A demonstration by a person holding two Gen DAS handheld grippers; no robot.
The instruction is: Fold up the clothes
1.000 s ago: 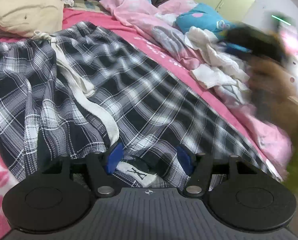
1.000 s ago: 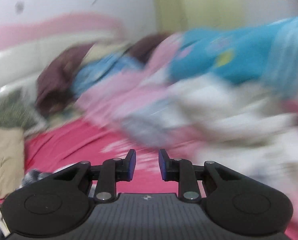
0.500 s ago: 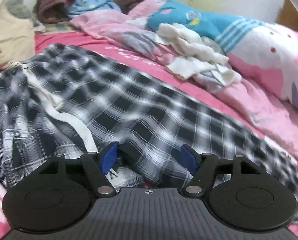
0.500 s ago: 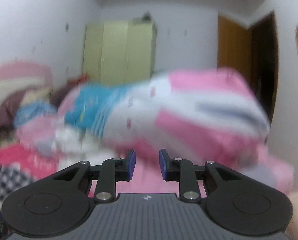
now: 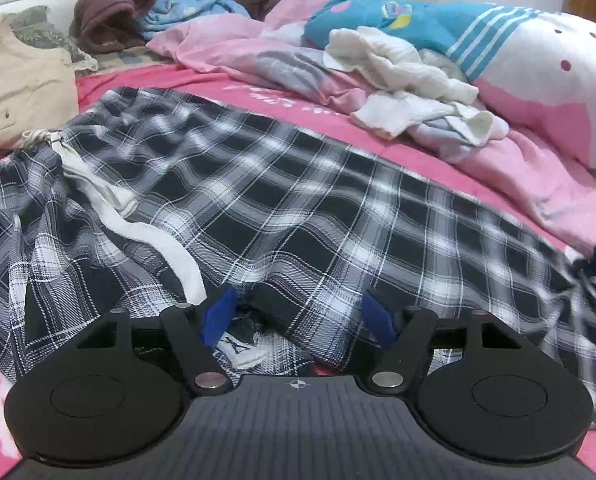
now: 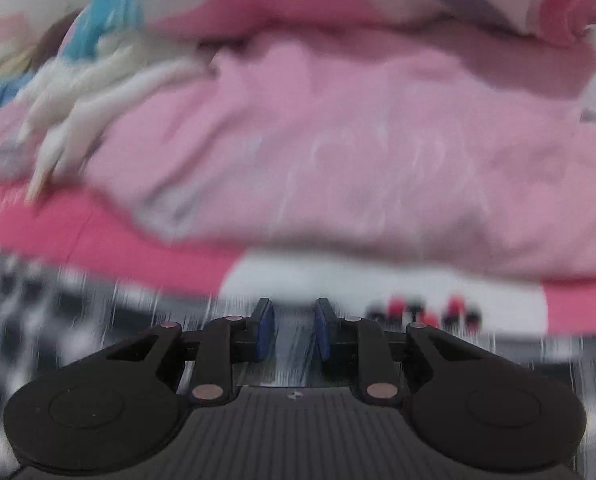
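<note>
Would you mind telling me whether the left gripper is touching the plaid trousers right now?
Touching. In the left wrist view, a fold of the plaid trousers bunches up between the open fingers of the left gripper, with cloth against the blue pads.

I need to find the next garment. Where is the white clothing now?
In the left wrist view, the white clothing lies crumpled at upper right on the pink quilt, beyond the plaid trousers.

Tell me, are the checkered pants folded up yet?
Not yet. The checkered pants lie spread across the bed, waistband and white drawstring showing.
</note>
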